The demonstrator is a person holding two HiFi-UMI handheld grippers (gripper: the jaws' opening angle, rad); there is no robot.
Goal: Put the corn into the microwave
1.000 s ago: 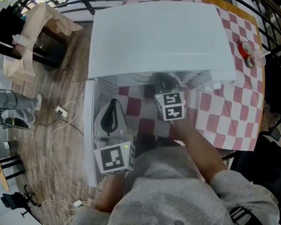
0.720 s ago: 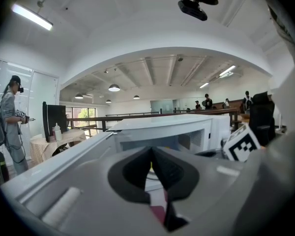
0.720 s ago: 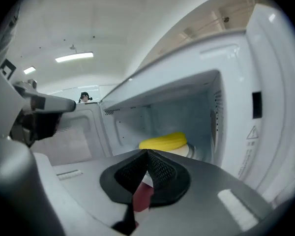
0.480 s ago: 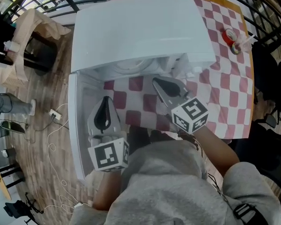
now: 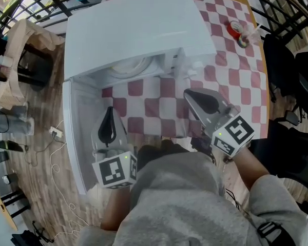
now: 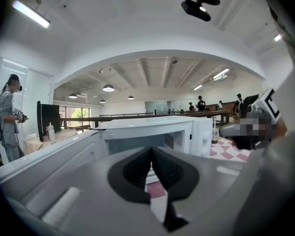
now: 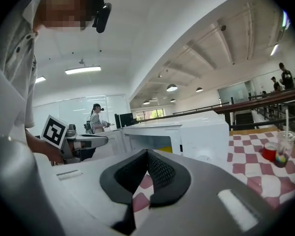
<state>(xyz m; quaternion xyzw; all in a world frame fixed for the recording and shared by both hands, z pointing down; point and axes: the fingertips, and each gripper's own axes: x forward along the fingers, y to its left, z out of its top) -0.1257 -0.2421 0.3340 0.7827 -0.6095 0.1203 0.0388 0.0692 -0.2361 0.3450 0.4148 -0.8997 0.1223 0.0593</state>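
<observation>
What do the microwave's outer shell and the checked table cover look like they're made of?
The microwave: white painted sheet metal or moulded plastic, smooth satin finish; it shows a soft even sheen and crisp edges. The table cover: probably cloth or vinyl, matte, with a printed red-and-white check; which one the look leaves open.

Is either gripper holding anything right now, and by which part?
Nothing is held: the left gripper and the right gripper both have jaws together, empty.
</observation>
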